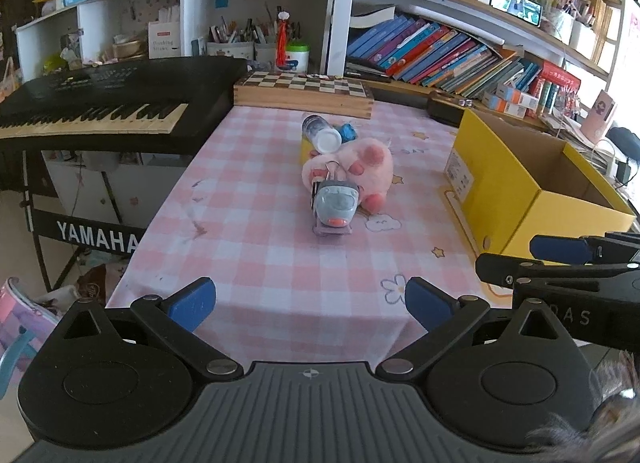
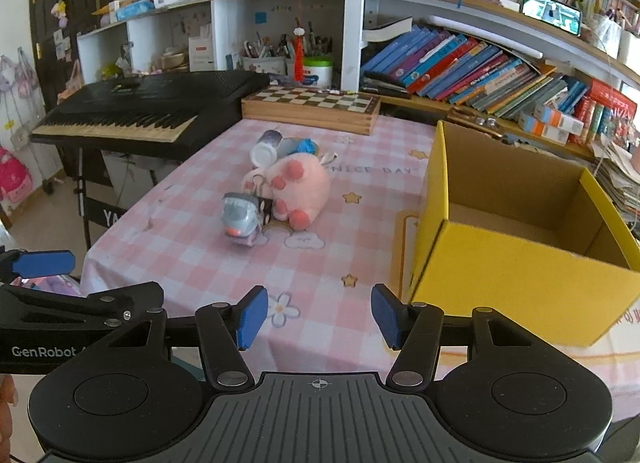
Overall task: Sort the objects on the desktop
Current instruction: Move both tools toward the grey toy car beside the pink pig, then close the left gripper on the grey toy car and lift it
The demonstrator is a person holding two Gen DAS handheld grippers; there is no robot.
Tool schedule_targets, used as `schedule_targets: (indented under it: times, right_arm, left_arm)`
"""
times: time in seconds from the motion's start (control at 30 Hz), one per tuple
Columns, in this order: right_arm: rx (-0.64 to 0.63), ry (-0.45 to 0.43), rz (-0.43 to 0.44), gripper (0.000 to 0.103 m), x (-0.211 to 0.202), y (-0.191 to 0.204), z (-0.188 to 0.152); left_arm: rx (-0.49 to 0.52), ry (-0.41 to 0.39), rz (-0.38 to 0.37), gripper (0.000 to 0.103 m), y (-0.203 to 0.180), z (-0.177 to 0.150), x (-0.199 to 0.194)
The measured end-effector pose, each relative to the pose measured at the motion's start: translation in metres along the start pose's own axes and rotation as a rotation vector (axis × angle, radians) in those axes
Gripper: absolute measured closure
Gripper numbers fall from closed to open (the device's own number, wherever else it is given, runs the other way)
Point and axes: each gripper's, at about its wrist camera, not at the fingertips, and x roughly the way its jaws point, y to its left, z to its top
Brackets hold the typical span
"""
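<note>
A small heap lies mid-table on the pink checked cloth [image 1: 260,247]. It holds a pink plush pig [image 1: 360,171], a grey toy train [image 1: 334,203] with a binder clip behind it, a white-capped bottle [image 1: 320,133] and a small blue object [image 1: 347,131]. An open yellow cardboard box [image 1: 500,199] stands to the right, and what shows of its inside is bare. My left gripper [image 1: 310,299] hangs open over the table's near edge, holding nothing. My right gripper [image 2: 320,317] is open too, narrower, with only cloth between its pads. From the right wrist I see the pig [image 2: 304,187], train [image 2: 242,217] and box [image 2: 512,279].
A black electronic keyboard [image 1: 100,107] on a stand borders the table's left side. A wooden chessboard case [image 1: 304,93] lies along the far edge. Crowded bookshelves [image 1: 440,55] rise behind. The two grippers are side by side at the near edge.
</note>
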Motion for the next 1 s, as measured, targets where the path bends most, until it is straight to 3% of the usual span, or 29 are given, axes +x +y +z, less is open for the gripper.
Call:
schedule_targets:
  times: [0.47,1.0]
  right_arm:
    - [0.012,0.02,0.047,0.046,0.049,-0.008,0.035]
    - [0.035,0.035,0.081,0.045,0.101,-0.02,0.079]
  left_arm:
    - [0.051,0.03,0.012,0.008,0.001,0.022,0.047]
    - [0.091,0.044,-0.073,0.02,-0.019,0.048,0.126]
